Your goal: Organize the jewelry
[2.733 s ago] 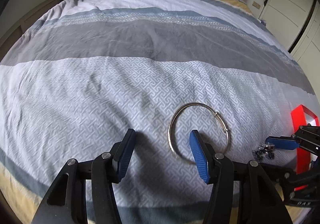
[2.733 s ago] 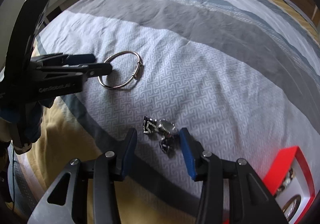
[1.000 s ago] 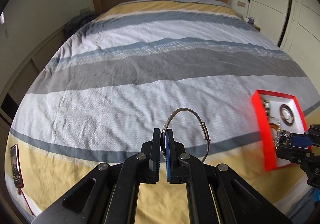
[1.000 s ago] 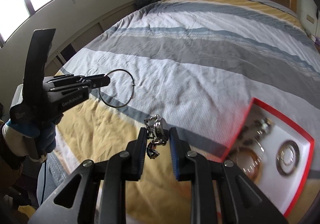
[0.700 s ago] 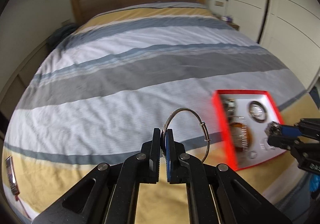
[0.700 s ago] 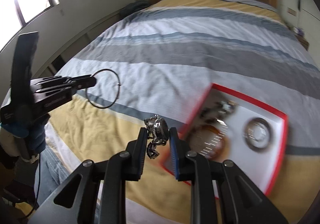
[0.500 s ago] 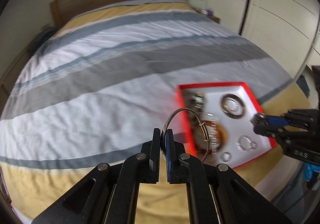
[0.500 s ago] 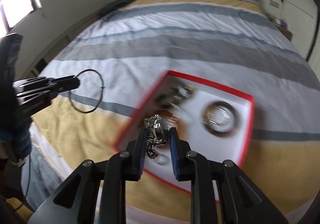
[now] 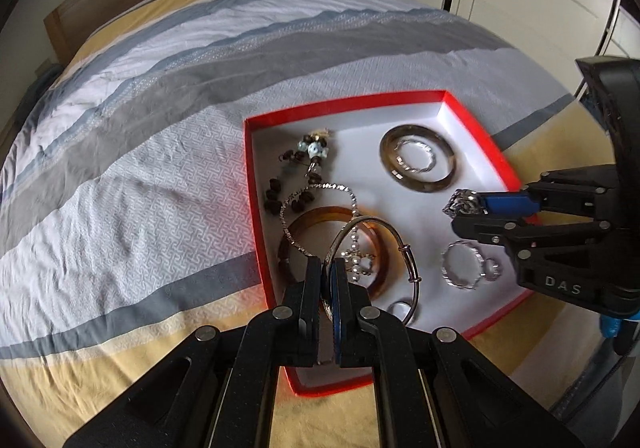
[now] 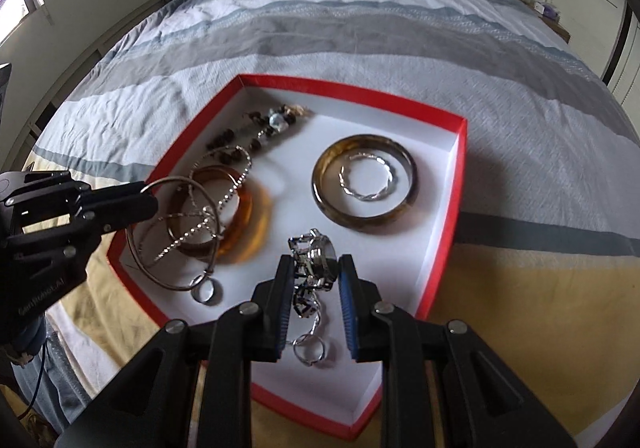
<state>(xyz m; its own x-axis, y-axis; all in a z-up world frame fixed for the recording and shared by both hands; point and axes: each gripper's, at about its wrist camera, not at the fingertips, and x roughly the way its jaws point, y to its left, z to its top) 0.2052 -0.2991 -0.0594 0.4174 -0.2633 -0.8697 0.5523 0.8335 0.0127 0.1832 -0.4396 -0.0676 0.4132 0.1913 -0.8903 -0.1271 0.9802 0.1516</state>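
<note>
I'm seeing the left hand-held gripper (image 9: 328,284) pinching the silver bangle (image 9: 404,248), its lower arc hidden. The right hand-held gripper (image 10: 314,280), jaws parted, is flanking the watch (image 10: 316,254) over the red tray (image 10: 452,184) holding bracelets.

**You held both grippers over the same spot**

Your left black two-finger gripper (image 9: 327,284) had its blue-padded fingers (image 9: 335,288) pressed nearly together, clamping. Your right black two-finger gripper (image 10: 313,288) reached in from the opposite side, its blue-padded fingers (image 10: 346,288) parted with a clear gap between them, both angled downward.
</note>
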